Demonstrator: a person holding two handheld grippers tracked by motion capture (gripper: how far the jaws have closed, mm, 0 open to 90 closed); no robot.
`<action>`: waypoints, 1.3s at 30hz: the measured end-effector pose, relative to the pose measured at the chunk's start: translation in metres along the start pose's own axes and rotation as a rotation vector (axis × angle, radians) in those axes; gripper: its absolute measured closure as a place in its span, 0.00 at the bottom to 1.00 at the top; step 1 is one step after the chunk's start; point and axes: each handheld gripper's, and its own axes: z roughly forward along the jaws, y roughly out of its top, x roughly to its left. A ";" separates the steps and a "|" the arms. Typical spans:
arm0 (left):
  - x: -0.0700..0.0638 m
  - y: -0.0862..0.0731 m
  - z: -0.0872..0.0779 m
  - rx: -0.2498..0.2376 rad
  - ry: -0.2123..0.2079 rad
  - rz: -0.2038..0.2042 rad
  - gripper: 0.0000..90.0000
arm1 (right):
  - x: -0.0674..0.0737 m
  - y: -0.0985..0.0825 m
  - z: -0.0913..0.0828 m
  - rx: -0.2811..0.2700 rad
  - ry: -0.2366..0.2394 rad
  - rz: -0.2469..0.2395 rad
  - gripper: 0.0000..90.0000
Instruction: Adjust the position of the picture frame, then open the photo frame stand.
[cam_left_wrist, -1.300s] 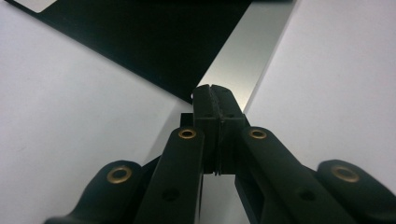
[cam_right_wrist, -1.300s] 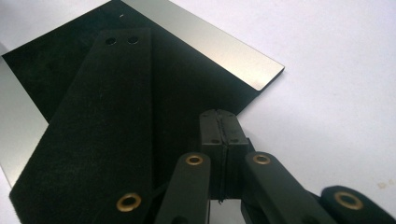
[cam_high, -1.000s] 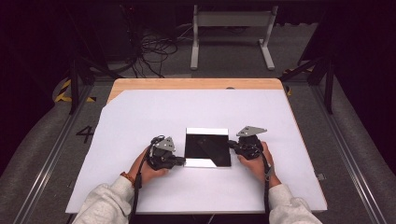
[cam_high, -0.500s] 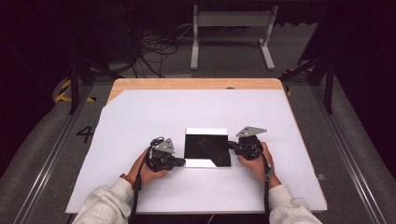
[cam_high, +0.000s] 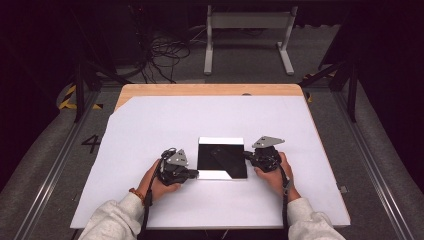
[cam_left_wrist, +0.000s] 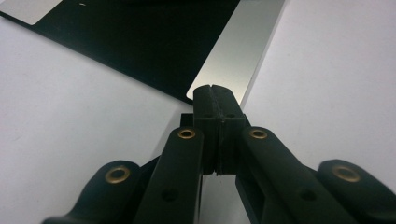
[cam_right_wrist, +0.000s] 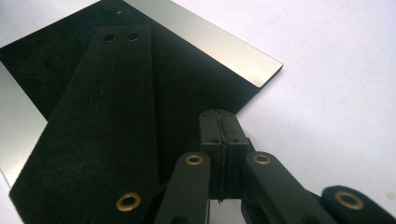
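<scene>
Picture frame (cam_high: 222, 159), face down on the white table sheet (cam_high: 150, 125), sits right between the two grippers, near the person's edge of the table. Its black velvety back (cam_right_wrist: 56, 70) is up, and silver borders (cam_left_wrist: 236, 56) show along two opposite edges. An easel stand (cam_right_wrist: 100, 116) lies flat across that back, two small holes at its far end.

Left gripper (cam_high: 192, 174) is low at the frame's near left corner; in the left gripper view (cam_left_wrist: 215, 95) its jaws are pressed together with nothing between them, tips just at the silver corner. Whether they touch it, hard to tell.

Right gripper (cam_high: 248, 156) sits at the frame's right edge, jaws likewise closed tight on nothing in the right gripper view (cam_right_wrist: 218, 120), tips at the edge of the black back. Both hands (cam_high: 272, 175) rest on the sheet behind their tools.
</scene>
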 end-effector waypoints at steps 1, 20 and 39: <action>-0.001 0.000 -0.001 0.005 0.011 0.005 0.97 | 0.000 0.000 0.000 0.000 -0.002 0.000 1.00; -0.007 -0.040 -0.054 -0.119 0.121 -0.003 0.70 | 0.010 -0.008 -0.041 0.038 0.048 -0.087 0.96; -0.014 -0.075 -0.074 -0.117 0.250 -0.114 0.27 | 0.032 -0.024 -0.061 0.126 0.114 -0.156 0.93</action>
